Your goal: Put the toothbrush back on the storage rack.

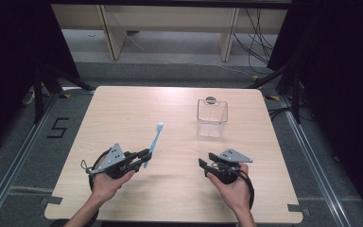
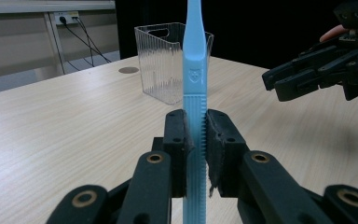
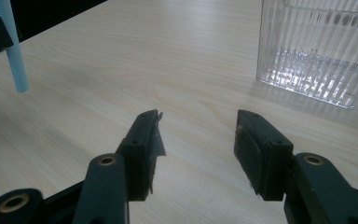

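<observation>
A light blue toothbrush [image 1: 154,141] is clamped by its handle in my left gripper [image 1: 144,155], head pointing away toward the far side of the table. In the left gripper view the handle [image 2: 195,93] stands upright between the two black pads [image 2: 177,140], which press on it. A clear ribbed plastic box [image 1: 211,112] stands empty at the far right of the table; it appears behind the brush [image 2: 161,60] and ahead of my right gripper [image 3: 317,46]. My right gripper [image 1: 205,160] hovers open over bare wood, nothing between its jaws [image 3: 198,140].
The light wooden table [image 1: 170,109] has a small round grommet [image 1: 211,100] just behind the box. Black curtains and stand legs flank both sides. Bare wood lies between the grippers and the box.
</observation>
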Available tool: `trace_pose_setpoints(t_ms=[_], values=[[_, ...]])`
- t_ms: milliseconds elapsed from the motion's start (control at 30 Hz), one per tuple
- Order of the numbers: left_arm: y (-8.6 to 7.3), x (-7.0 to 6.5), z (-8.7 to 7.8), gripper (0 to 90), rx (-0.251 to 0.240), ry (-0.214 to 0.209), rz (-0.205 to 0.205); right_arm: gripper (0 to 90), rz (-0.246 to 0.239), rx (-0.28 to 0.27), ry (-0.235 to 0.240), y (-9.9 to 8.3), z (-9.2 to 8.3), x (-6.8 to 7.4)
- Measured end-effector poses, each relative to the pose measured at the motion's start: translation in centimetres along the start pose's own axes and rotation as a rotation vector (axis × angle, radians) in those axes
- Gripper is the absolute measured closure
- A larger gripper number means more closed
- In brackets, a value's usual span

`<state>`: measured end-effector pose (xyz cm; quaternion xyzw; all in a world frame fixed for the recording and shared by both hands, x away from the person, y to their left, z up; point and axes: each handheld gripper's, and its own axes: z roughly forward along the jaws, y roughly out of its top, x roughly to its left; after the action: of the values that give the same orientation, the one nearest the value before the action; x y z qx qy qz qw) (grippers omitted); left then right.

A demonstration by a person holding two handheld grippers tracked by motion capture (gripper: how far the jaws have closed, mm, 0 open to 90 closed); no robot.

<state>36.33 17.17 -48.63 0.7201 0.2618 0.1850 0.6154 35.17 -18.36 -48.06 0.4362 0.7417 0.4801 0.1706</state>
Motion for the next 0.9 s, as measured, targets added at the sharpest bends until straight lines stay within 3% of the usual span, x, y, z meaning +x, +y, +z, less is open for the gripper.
trace_pose_setpoints(t_ms=[233,300,333,400,433,467,500,533,700,900], values=[[0.3,-0.2,0.1,78.1,0.0,0.012,0.009,52.2,-0.024,-0.036,-0.027,0.4,-0.2,0.6],[0.4,-0.3,0.1,78.1,-0.002,0.011,0.007,53.1,-0.002,-0.053,-0.007,0.5,-0.3,0.9],[0.4,-0.4,0.5,78.1,-0.027,0.002,0.008,54.8,0.001,-0.08,-0.002,0.9,-0.4,1.5],[0.5,-0.5,0.4,78.1,-0.008,0.012,0.013,55.7,0.002,-0.091,-0.009,1.0,-0.4,1.8],[0.5,-0.6,0.6,78.1,-0.012,0.018,0.02,56.6,-0.028,-0.108,-0.013,1.3,-0.5,1.9],[0.5,-0.8,0.8,78.1,-0.018,0.018,0.024,58.4,-0.012,-0.135,0.011,1.8,-0.5,2.6],[0.5,-0.8,0.8,78.1,-0.018,0.018,0.024,58.4,-0.012,-0.135,0.011,1.8,-0.5,2.6],[0.6,-1.0,1.0,78.1,-0.014,0.022,0.028,60.4,-0.028,-0.17,0.02,2.3,-0.5,3.5],[0.5,-1.4,1.6,78.1,-0.017,0.021,0.031,63.4,-0.013,-0.233,0.056,3.5,-0.2,5.4],[0.7,-1.8,2.3,78.1,-0.021,0.013,0.032,66.0,-0.002,-0.28,0.087,5.0,0.8,6.7]])
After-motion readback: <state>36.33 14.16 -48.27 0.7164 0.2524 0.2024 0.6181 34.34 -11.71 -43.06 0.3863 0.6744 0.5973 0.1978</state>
